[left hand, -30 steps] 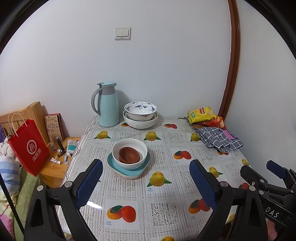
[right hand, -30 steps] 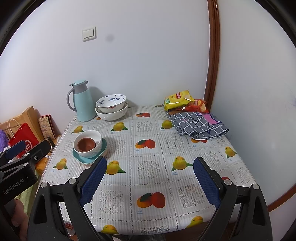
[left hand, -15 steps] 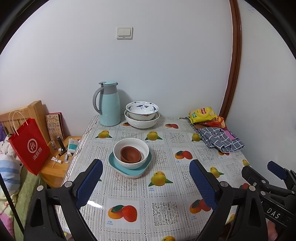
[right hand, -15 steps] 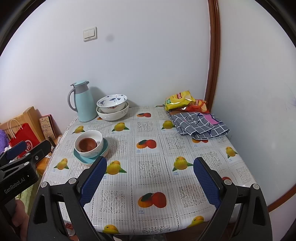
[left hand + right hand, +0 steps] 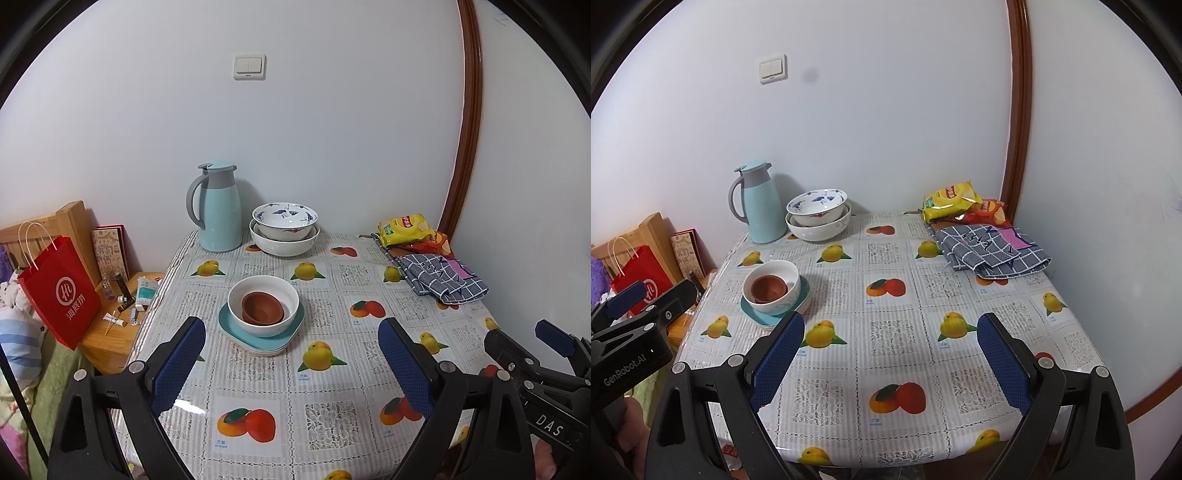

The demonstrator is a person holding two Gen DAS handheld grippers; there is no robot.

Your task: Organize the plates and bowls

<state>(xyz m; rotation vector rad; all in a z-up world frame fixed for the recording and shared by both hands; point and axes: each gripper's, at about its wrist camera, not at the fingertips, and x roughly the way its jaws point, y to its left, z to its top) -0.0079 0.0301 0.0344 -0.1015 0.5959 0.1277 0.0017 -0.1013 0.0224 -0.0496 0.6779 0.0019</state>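
A small brown bowl point(image 5: 262, 307) sits inside a white bowl point(image 5: 288, 317), which stands on stacked teal plates point(image 5: 236, 330) on the table's left part; the stack also shows in the right wrist view point(image 5: 803, 291). A blue-patterned bowl point(image 5: 284, 218) is nested in a larger white bowl point(image 5: 284, 245) at the back, next to the jug. My left gripper point(image 5: 291, 354) is open and empty, above the table's front, just before the teal plates. My right gripper point(image 5: 890, 350) is open and empty over the table's front middle.
A light blue thermos jug point(image 5: 218, 210) stands at the back left. Snack bags point(image 5: 408, 227) and a folded checked cloth point(image 5: 441, 277) lie at the back right by the wall. A red paper bag point(image 5: 61, 291) and a wooden bedside stand point(image 5: 110, 332) are left of the table.
Both views have shifted slightly, the table objects drifting a little right and up. Both grippers stay open and empty; nothing on the table has moved.
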